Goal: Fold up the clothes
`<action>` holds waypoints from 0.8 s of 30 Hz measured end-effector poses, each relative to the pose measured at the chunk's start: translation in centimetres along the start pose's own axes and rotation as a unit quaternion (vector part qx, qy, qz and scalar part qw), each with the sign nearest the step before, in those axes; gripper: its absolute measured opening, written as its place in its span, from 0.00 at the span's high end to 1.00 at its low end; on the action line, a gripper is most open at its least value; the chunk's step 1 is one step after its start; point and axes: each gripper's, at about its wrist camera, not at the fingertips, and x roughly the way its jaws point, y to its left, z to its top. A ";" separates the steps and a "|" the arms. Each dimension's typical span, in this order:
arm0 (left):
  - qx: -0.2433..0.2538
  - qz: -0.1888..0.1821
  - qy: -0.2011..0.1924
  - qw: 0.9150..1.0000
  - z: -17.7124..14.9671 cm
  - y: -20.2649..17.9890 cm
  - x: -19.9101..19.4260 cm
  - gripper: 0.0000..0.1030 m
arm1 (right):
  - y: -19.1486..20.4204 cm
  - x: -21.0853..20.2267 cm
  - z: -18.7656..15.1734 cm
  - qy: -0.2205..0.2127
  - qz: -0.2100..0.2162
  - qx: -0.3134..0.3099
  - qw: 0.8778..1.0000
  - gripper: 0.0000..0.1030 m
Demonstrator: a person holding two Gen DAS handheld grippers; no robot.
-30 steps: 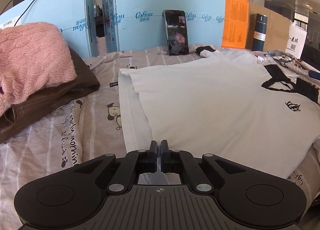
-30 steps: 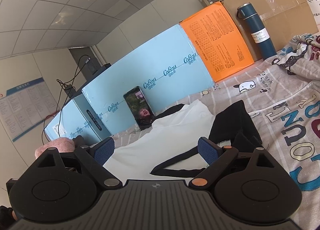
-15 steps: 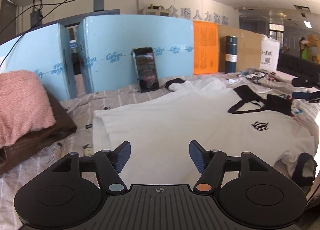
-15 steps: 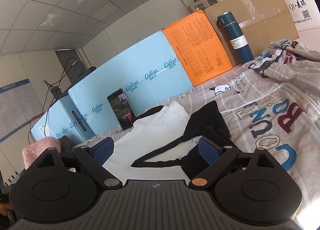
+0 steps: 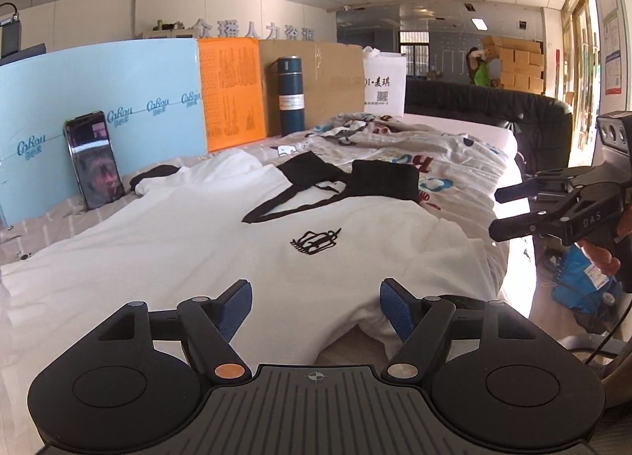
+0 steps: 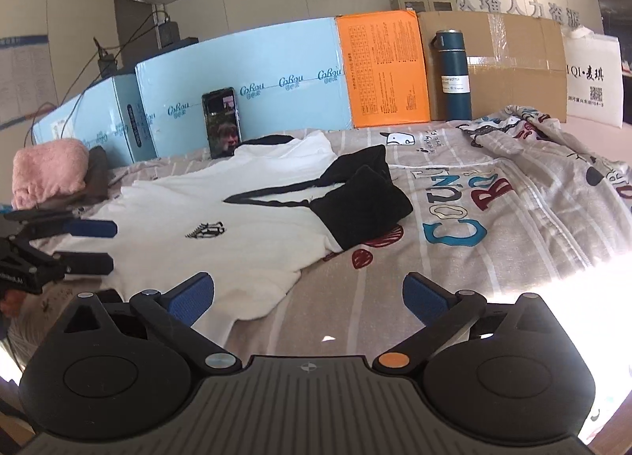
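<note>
T-shirt (image 5: 221, 241) released (left tongs (image 5: 316, 303) opening), lying flat.

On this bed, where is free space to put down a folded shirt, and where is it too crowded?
The free patch is the printed bedsheet, between the white T-shirt with its black sleeve and the crumpled duvet. A narrower strip lies before the orange board. The T-shirt fills the middle; the pink sweater pile fills the far corner.

Reading "CoRou" repeating along the light-blue board (image 6: 276, 71), "COUNTRY"-like letters partly showing on the bedspread (image 6: 466, 214), "DAS" on the hand-held gripper (image 5: 592, 214) at right.
</note>
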 end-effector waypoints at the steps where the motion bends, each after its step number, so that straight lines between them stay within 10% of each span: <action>1: -0.004 0.002 0.002 1.000 -0.2 0.2 0.0 0.28 | 0.6 -0.1 -0.6 0.003 -0.016 -0.030 0.999 0.00; 9: -0.053 0.021 0.006 0.998 -0.9 1.6 -0.6 0.19 | 3.5 1.6 -4.2 0.027 -0.073 -0.184 0.980 0.00; 24: -0.094 -0.003 0.019 0.995 -1.7 2.5 0.5 0.13 | 6.2 -0.3 -2.2 -0.048 0.103 -0.121 0.986 0.00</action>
